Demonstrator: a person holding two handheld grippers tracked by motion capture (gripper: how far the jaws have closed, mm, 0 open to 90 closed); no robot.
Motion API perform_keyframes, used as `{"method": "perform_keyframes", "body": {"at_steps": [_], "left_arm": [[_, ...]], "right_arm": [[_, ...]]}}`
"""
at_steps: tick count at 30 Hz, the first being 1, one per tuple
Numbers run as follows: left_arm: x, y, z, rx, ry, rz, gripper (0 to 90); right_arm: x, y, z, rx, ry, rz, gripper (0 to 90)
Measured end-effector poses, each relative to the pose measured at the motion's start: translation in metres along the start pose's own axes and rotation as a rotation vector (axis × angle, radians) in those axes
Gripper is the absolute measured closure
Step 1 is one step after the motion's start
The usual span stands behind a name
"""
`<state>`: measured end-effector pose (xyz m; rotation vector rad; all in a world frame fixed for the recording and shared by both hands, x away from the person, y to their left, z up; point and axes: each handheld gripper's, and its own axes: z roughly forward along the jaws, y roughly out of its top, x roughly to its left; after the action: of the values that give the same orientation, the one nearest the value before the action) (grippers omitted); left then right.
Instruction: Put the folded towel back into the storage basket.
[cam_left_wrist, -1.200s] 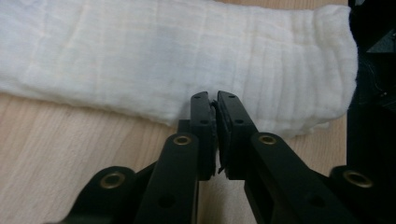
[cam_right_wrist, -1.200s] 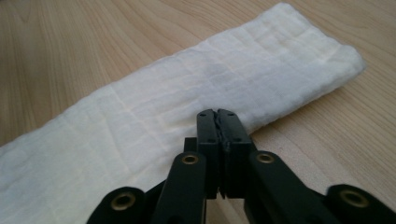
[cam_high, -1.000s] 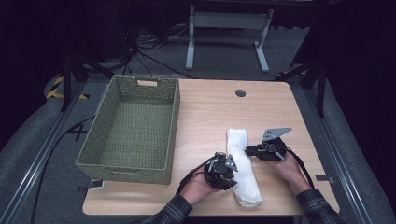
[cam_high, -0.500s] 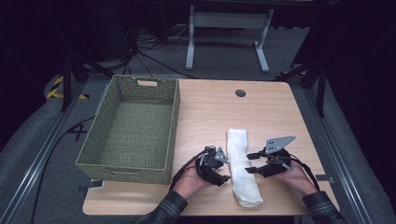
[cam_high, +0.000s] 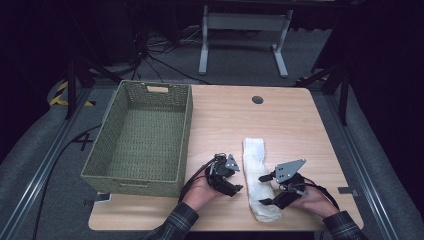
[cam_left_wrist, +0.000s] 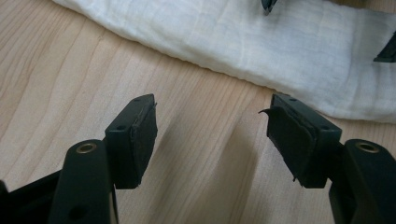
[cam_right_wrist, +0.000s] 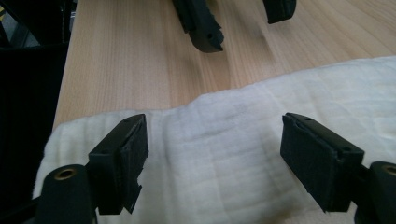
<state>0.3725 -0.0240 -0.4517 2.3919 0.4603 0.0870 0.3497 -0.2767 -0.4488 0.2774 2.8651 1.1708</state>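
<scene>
Left gripper (cam_left_wrist: 212, 135) jaws wide apart over bare table (cam_left_wrist: 60, 60), white folded cloth (cam_left_wrist: 280, 42) just beyond.

High view steeply down on table (cam_high: 280, 120); both gripper views close, facing across one shared towel (cam_high: 257, 175).

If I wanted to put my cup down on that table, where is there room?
The far right of the table, between the green basket and the right edge beyond the folded white cloth, is bare apart from a small round hole. The near edge is crowded: the left gripper and right gripper flank the cloth.
</scene>
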Motion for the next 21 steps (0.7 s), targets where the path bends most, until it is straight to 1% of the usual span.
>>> {"method": "perform_keyframes", "body": {"at_steps": [1, 2, 3, 5, 6, 10, 12, 13, 15, 18, 19, 21], "left_arm": [[0.0, 0.0, 0.0, 0.001, 0.001, 0.004, 33.7], [0.0, 0.0, 0.0, 0.013, -0.001, 0.001, 33.4], [0.0, 0.0, 0.001, 0.018, -0.001, 0.007, 33.2], [-0.001, 0.0, 0.001, 0.018, -0.002, 0.007, 33.1], [-0.001, 0.0, 0.001, 0.015, 0.0, 0.007, 33.1], [0.0, 0.0, 0.001, 0.011, 0.0, 0.004, 33.1], [0.0, 0.0, 0.001, 0.013, -0.002, 0.003, 33.0], [0.0, 0.0, 0.001, 0.013, -0.001, 0.003, 33.1], [0.001, -0.001, 0.001, 0.006, -0.002, 0.001, 33.1], [0.0, -0.001, 0.001, 0.008, 0.0, 0.001, 33.1], [0.0, -0.001, 0.001, 0.008, 0.0, 0.001, 33.1], [0.0, -0.001, 0.002, 0.01, 0.0, 0.0, 33.2]], "right_arm": [[0.001, 0.0, 0.001, 0.0, 0.003, -0.001, 22.0], [0.001, -0.001, 0.002, 0.003, 0.002, -0.004, 21.3], [0.002, -0.001, 0.003, 0.006, 0.006, -0.006, 20.7], [0.002, -0.002, 0.006, 0.014, 0.015, -0.014, 20.4], [0.003, -0.002, 0.008, 0.023, 0.005, -0.017, 20.4], [0.003, -0.003, 0.012, 0.043, 0.003, -0.036, 19.7], [0.007, -0.002, 0.014, 0.056, -0.019, -0.067, 18.7], [0.007, -0.002, 0.014, 0.056, -0.02, -0.072, 18.7], [0.008, -0.003, 0.014, 0.051, -0.018, -0.061, 19.0], [0.008, -0.004, 0.013, 0.052, -0.015, -0.061, 21.2], [0.008, -0.003, 0.013, 0.055, -0.015, -0.063, 23.4], [0.01, -0.003, 0.012, 0.054, -0.007, -0.069, 31.5]]}}
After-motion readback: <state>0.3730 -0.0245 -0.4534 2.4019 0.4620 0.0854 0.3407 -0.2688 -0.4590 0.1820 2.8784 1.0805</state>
